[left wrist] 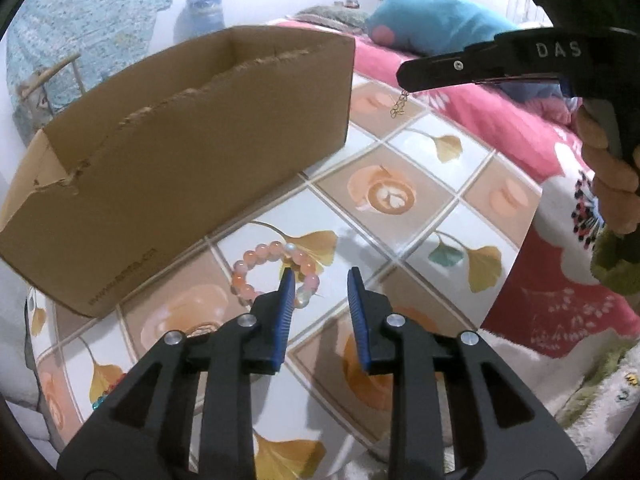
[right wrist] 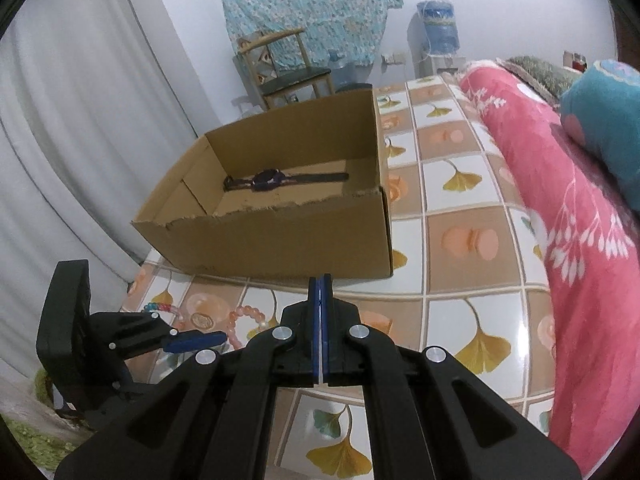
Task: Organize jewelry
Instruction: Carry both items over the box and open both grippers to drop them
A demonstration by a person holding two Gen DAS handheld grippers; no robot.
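watch (right wrist: 276,178) lies flat in cardboard box (right wrist: 280,236), strap running 9 to 3 o'clock | pink bead bracelet (left wrist: 272,276) on tablecloth (left wrist: 420,184), partly hidden by left gripper (left wrist: 320,280), jaws apart, empty | right gripper (right wrist: 321,280) clamped on thin gold chain (left wrist: 399,103) dangling, mostly hidden

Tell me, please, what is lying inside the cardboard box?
A dark wristwatch lies flat on the floor of the cardboard box. The near wall hides the front strip of the floor, so anything there cannot be seen.
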